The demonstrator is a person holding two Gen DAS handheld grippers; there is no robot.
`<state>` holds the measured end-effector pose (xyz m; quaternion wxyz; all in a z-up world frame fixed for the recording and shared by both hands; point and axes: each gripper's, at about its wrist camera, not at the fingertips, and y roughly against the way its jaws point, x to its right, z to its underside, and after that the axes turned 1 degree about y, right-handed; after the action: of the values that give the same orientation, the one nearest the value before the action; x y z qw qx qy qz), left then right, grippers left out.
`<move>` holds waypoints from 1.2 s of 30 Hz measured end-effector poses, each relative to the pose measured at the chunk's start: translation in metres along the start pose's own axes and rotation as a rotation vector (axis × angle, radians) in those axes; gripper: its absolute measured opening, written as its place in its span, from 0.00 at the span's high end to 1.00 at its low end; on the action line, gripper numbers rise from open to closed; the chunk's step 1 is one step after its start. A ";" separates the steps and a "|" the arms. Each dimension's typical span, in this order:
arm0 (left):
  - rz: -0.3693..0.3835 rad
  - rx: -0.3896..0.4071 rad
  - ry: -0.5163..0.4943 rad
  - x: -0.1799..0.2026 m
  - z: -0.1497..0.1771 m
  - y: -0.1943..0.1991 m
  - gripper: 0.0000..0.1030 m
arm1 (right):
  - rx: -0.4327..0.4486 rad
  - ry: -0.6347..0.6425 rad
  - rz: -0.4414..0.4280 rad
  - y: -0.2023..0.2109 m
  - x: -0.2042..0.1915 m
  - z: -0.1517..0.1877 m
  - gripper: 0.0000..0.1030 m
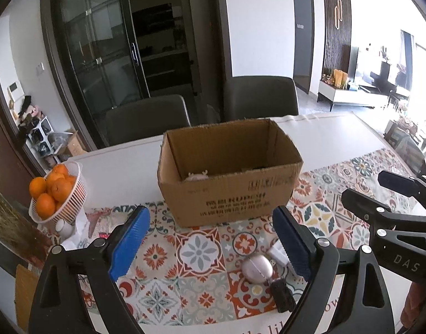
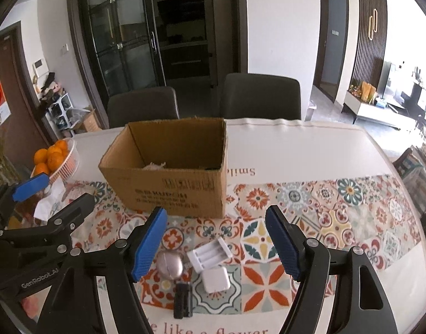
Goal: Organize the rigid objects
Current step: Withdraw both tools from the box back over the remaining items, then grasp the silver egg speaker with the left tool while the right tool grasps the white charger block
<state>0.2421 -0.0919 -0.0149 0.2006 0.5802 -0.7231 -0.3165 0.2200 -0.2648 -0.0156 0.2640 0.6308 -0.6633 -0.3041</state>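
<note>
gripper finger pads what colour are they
Blue, with a fine textured surface; the right gripper's pads show it best in the right wrist view.

Home dining room, table (image 2: 310, 150), chairs (image 2: 261, 96), oranges (image 1: 50, 192)

One cardboard box (image 2: 168, 178), open at the top. Inside it, one pale item (image 2: 154, 166), too hidden to name. In front of the box, four small things on the patterned cloth: one pink egg-shaped case (image 2: 170, 264), one white battery holder (image 2: 208, 256), one white square charger (image 2: 215, 279), one black clip-like piece (image 2: 183, 300). Left of the box, one white basket (image 1: 71, 203) with about seven oranges (image 1: 53, 192) showing. Behind the box, two dark chairs (image 2: 260, 96). Two tools, left (image 1: 210, 239) and right (image 2: 217, 242), each with two blue pads, both spread wide.
</note>
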 end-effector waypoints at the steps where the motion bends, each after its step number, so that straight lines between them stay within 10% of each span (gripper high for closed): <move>1: 0.000 -0.007 -0.002 0.000 0.003 -0.001 0.12 | -0.004 0.000 0.001 -0.001 0.000 0.003 0.28; 36: 0.033 -0.282 -0.041 0.023 0.087 -0.080 0.12 | -0.310 -0.011 -0.035 -0.081 0.008 0.089 0.28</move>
<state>0.2361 -0.1047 -0.1344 0.2703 0.5280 -0.6849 -0.4233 0.2089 -0.2677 -0.1362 0.3492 0.5924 -0.5986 -0.4109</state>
